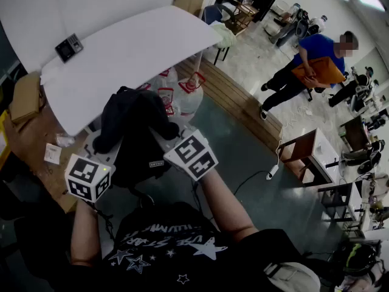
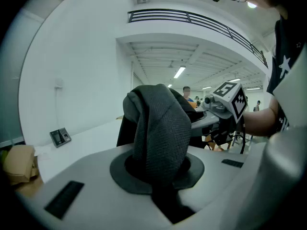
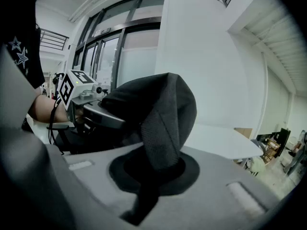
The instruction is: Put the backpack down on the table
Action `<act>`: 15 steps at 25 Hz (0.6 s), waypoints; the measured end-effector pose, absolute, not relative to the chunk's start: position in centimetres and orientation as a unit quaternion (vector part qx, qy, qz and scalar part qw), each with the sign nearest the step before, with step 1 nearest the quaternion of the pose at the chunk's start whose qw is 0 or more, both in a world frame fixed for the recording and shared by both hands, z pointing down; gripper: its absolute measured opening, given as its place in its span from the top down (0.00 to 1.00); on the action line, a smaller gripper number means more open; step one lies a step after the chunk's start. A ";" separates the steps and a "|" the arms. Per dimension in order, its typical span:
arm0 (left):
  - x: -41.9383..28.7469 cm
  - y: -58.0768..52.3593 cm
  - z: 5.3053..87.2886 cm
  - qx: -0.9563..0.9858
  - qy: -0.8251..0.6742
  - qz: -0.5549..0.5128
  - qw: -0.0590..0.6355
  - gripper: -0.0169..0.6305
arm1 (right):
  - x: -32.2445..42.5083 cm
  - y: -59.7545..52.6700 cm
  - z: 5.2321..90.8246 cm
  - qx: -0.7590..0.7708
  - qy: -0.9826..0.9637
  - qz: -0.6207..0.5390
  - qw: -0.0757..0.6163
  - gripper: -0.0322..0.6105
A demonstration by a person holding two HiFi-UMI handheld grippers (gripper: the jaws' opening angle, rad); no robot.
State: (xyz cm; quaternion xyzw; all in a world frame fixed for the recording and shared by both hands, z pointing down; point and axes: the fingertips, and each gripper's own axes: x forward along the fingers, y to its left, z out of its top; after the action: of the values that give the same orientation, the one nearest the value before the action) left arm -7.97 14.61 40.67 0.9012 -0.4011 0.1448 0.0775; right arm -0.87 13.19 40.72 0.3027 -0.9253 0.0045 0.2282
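At the far left, a cardboard box (image 1: 24, 96) sits on the floor just beside the white table (image 1: 121, 53). A small keypad device (image 1: 68, 46) lies on the table's far left part.

Your left gripper (image 2: 160, 174) points a little below level. Its jaws are pressed together on a dark mesh strap (image 2: 160, 128), which rises from between them and folds over in a loop. In the head view, its marker cube (image 1: 88, 178) shows at the lower left, just beside the bag.

The black backpack (image 1: 137, 139) hangs between your two grippers, in front of the table's near edge. Its top overlaps that edge in the head view, while its body sits lower, over the floor side. It isn't lying on the tabletop. Whether it touches the edge, you cannot tell from here. Clear water jugs (image 1: 176, 93) stand under the table, just behind the bag.

Your right gripper (image 3: 153, 174) also tilts slightly down. Its jaws are clamped on the other strap (image 3: 165, 128), which arches up and over in the same way. Its marker cube (image 1: 191, 155) sits against the bag's right side.

Farther right, across the teal floor (image 1: 255, 163), stands a wooden desk (image 1: 307, 154). Well beyond it, a person (image 1: 307, 59) in a blue top carries a flat orange item (image 1: 322, 70).
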 end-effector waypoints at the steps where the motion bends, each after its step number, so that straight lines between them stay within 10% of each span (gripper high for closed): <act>1: -8.2 14.4 40.6 0.902 -0.400 0.145 0.077 0.89 | -1.1 13.0 40.7 0.303 -0.925 0.005 0.228 0.93; 15: -10.3 13.6 42.1 0.905 -0.393 0.139 0.087 0.89 | -3.2 12.2 42.1 0.304 -0.922 0.011 0.240 0.93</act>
State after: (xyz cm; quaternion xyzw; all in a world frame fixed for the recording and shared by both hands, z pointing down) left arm -10.33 13.55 42.10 0.9046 -0.3935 0.1388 0.0874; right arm -3.20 12.22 42.07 0.3039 -0.9218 0.0114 0.2404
